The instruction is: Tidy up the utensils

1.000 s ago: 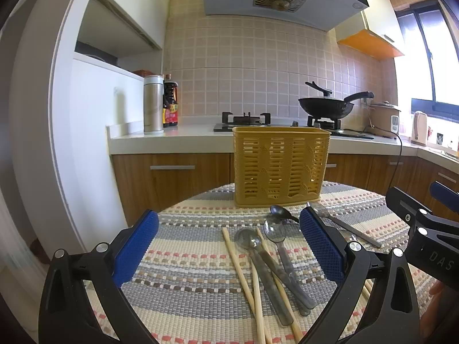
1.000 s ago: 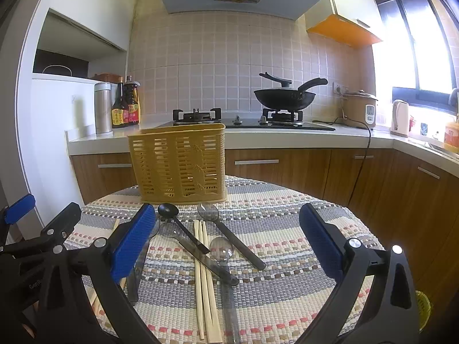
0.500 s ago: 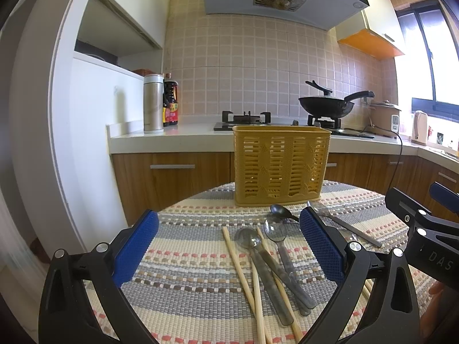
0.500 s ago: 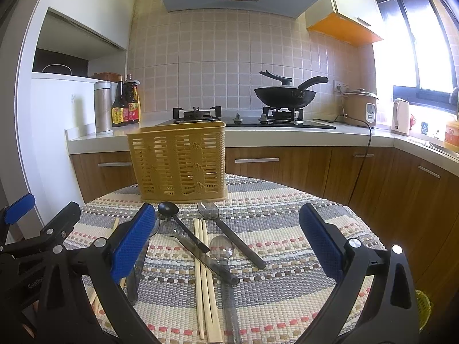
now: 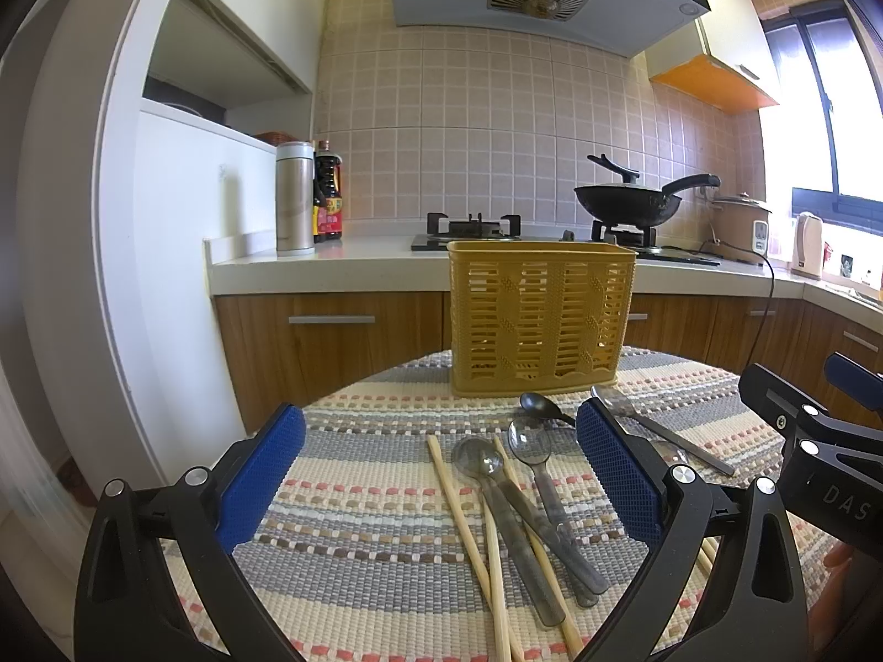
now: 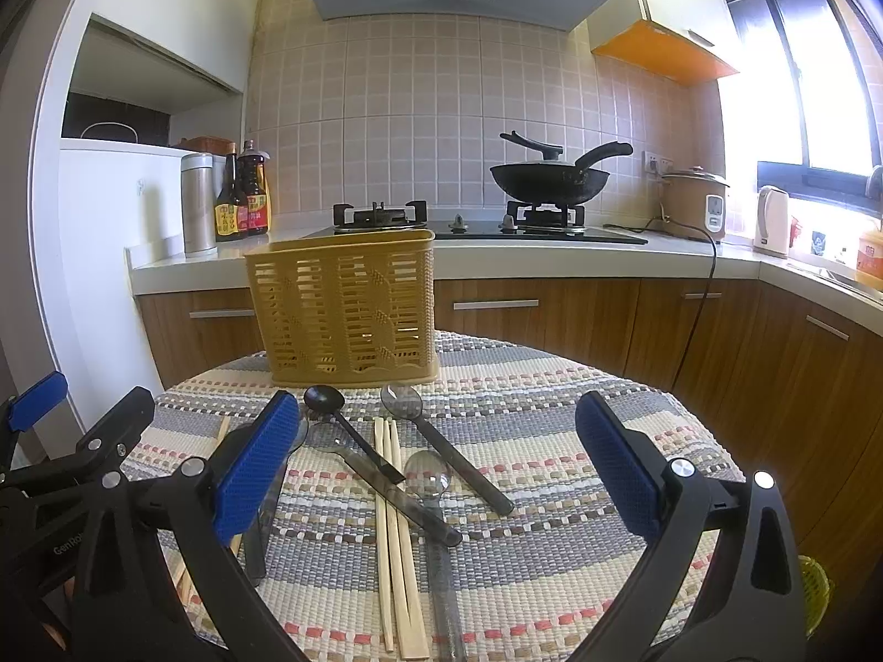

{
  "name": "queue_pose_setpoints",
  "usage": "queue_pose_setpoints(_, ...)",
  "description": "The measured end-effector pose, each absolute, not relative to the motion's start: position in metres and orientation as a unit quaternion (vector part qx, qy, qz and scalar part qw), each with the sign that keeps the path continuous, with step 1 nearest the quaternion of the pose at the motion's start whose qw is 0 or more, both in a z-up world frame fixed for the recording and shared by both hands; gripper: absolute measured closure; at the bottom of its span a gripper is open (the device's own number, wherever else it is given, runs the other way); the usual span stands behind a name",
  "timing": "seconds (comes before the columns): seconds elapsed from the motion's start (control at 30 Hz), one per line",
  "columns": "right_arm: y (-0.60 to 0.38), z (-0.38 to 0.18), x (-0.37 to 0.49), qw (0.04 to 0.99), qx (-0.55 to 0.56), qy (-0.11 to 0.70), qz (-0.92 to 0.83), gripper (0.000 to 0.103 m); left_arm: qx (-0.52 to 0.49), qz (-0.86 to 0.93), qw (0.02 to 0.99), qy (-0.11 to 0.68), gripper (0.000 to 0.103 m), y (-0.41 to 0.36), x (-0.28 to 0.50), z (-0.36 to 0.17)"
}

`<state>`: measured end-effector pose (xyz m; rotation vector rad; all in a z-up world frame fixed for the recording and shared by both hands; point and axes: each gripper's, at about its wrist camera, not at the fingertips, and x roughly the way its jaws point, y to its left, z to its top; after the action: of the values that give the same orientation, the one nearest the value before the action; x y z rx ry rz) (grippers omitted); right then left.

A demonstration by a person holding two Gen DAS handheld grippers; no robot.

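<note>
Your left gripper [image 5: 439, 466] and right gripper [image 6: 436, 455] both stand wide apart, empty, with the utensils [image 6: 397, 469] lying between their fingers, before the basket [image 6: 342, 306].

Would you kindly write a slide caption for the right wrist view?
Open right tongs hover over wooden chopsticks and dark plastic spoons before a yellow slatted plastic basket.

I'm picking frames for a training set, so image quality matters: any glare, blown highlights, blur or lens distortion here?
Left wrist view: the window at right is blown out, straight edges bow from the fisheye, yet the yellow basket and spoons are sharp. Right wrist view: the window glares harder, washing out the counter beneath; corners vignette black; the chopsticks stay crisp.
</note>
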<state>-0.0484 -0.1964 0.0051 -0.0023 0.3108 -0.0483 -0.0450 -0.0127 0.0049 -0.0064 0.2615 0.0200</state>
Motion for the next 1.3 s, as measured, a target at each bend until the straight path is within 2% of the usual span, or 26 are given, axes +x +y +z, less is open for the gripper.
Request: queue_pose_setpoints(1.3,-0.1986,0.0055,-0.0432,0.983,-0.005,0.177,-0.038,0.007,-0.006,0.013,0.992,0.129,0.008,-0.0112,-0.0467,0.0041)
